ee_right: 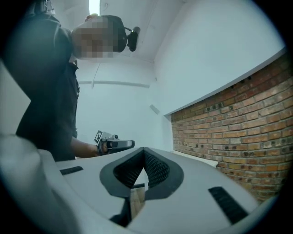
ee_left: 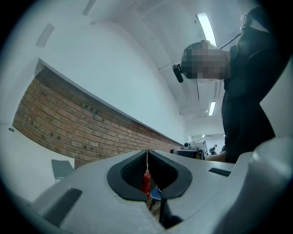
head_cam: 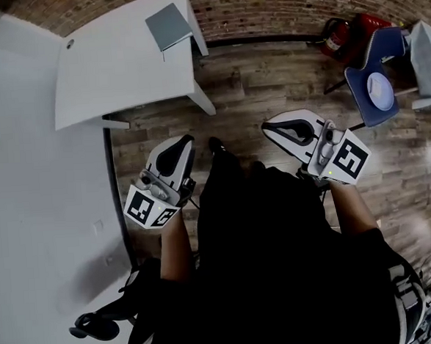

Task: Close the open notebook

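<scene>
A grey rectangular item (head_cam: pixel 168 25), seemingly the notebook, lies flat on the far right corner of a white table (head_cam: pixel 120 71); I cannot tell whether it is open. A person holds both grippers level above the wooden floor, well short of that table. My left gripper (head_cam: pixel 186 142) is shut with nothing in it; in the left gripper view its jaws (ee_left: pixel 147 154) meet in a thin line. My right gripper (head_cam: pixel 268 127) is shut and empty too, its jaws (ee_right: pixel 144 151) closed tip to tip. The left gripper (ee_right: pixel 113 144) also shows in the right gripper view.
A brick wall (head_cam: pixel 277 5) runs behind the table. A red fire extinguisher (head_cam: pixel 336 38) and a blue chair (head_cam: pixel 374 75) stand at the far right. A white wall (head_cam: pixel 32 188) fills the left side. Wooden floor (head_cam: pixel 254 91) lies between me and the table.
</scene>
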Motion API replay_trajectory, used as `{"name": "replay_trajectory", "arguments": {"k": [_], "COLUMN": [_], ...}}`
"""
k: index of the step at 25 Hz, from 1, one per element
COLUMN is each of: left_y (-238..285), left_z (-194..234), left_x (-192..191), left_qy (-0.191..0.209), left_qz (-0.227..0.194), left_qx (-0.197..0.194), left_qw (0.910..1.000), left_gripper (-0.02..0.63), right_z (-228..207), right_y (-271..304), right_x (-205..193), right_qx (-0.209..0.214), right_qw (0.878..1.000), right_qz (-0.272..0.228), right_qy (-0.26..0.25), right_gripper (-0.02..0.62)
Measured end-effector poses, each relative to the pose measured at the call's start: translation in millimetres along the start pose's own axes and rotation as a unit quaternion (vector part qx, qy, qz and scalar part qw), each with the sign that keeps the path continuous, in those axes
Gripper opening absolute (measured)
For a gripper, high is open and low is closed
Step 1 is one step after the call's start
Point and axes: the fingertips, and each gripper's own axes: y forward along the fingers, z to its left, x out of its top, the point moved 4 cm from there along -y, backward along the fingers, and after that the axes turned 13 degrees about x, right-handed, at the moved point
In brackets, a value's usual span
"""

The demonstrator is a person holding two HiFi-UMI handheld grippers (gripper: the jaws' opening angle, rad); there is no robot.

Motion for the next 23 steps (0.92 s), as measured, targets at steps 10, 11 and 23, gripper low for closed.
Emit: {"name": "replay_trajectory", "arguments": {"k": [10, 11, 23], "left_y": [8, 11, 21], "left_z": [-60, -62, -79], "left_x": [-16, -15, -14], "left_qy": [0.016, 0.016, 0.046], "left_qz": [0.042, 0.042, 0.049], "left_qx": [-0.017, -0.018, -0.039], "left_qw": [0.9989, 0.9988, 0.997], "left_gripper": [0.021, 0.021, 0.021], "right_z": [34, 32, 31], "right_y": [-45, -48, -49], "right_x": [0, 3, 6], "right_qx": [0.025, 0.016, 0.018], "right_qw": [1.0, 1.0, 0.999], "right_qz": [-0.012, -0.022, -0.026], "right_qy": [-0.008, -0.009, -0.022], "right_gripper": [0.006, 0.006, 0.006]}}
